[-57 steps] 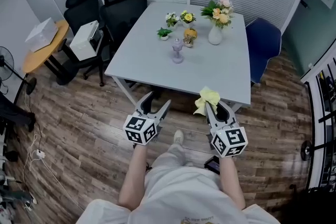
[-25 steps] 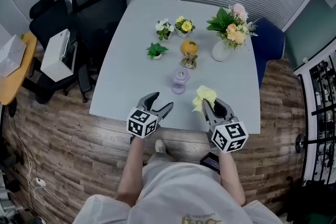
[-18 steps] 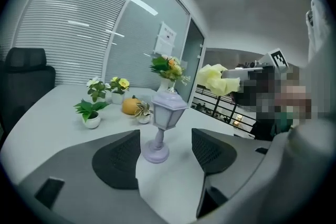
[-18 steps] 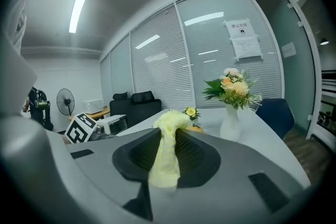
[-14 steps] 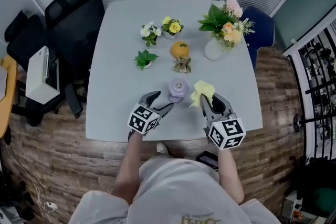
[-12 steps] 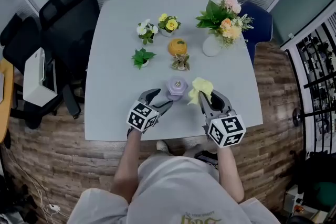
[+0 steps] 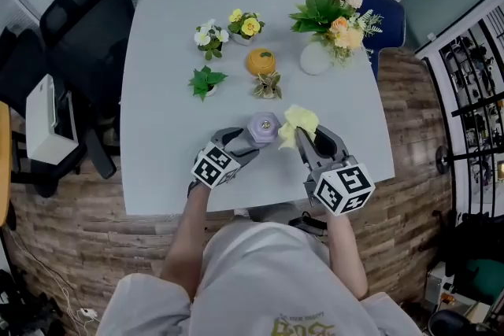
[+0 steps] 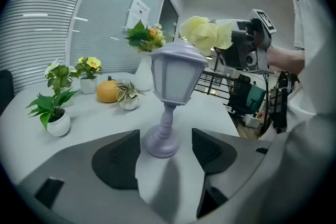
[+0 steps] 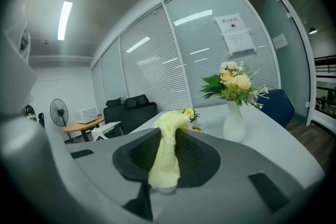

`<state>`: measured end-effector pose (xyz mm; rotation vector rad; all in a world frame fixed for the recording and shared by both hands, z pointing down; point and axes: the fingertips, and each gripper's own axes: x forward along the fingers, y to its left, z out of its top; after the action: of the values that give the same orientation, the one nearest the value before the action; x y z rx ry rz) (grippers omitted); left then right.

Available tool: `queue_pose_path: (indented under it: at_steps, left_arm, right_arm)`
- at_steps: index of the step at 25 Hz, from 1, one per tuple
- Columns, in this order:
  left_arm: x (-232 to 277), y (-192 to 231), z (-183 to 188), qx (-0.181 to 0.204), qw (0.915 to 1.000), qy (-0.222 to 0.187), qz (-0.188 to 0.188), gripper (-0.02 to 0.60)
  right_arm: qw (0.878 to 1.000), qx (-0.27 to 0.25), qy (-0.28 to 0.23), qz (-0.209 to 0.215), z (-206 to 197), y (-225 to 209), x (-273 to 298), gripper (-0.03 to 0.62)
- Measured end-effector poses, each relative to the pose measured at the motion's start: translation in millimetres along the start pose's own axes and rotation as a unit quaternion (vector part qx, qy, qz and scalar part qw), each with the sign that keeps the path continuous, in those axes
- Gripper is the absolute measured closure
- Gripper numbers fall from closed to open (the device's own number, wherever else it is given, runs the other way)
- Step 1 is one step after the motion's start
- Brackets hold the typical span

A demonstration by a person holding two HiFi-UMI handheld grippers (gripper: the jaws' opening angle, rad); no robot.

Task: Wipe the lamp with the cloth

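- Lavender lamp, lantern-shaped, on a slim turned stem and round foot. It stands upright near the front edge of the desk, with its long axis vertical and its peaked roof uppermost.
- Yellow cloth, soft and knitted. It is pinched as a narrow strip, and its bunched end sticks out past the jaw tips toward the lamp. In the left gripper view the bunch sits just beside the lamp's roof. Whether they touch cannot be told.
- Left tool: jaws wide apart and laid low over the desk. The left gripper view shows the lamp's foot standing between the two pads, and neither pad is closed on it.
- Right tool: jaws clamped together on the cloth, which hangs down between the ribbed pads. It is raised at the level of the lamp's top.
- White vase of pink and peach flowers at the far right of the desk.
- Orange ornament behind the lamp.
- Small potted plants, including one leafy green.
- Black chairs beside the desk on the left.
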<state>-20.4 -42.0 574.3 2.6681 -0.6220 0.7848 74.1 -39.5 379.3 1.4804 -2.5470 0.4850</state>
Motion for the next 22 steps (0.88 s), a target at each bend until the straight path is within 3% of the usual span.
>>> queue_pose_path:
  at_steps: [12, 16, 22]
  left_arm:
    - [22.2, 6.5, -5.4, 0.024, 0.999, 0.028, -0.024, 0.278]
    - [30.3, 6.5, -15.4, 0.052, 0.9966, 0.057, -0.029, 0.273]
    - [37.6, 11.3, -19.2, 0.091, 0.9922, 0.08, -0.031, 0.267]
  right_arm:
    - [0.999, 0.017, 0.005, 0.034, 1.1, -1.6, 28.7, 0.507]
    - [0.998, 0.028, 0.001, 0.047, 0.6, -1.8, 32.9, 0.508]
    - [0.999, 0.034, 0.025, 0.032, -10.3, -8.6, 40.8, 0.508]
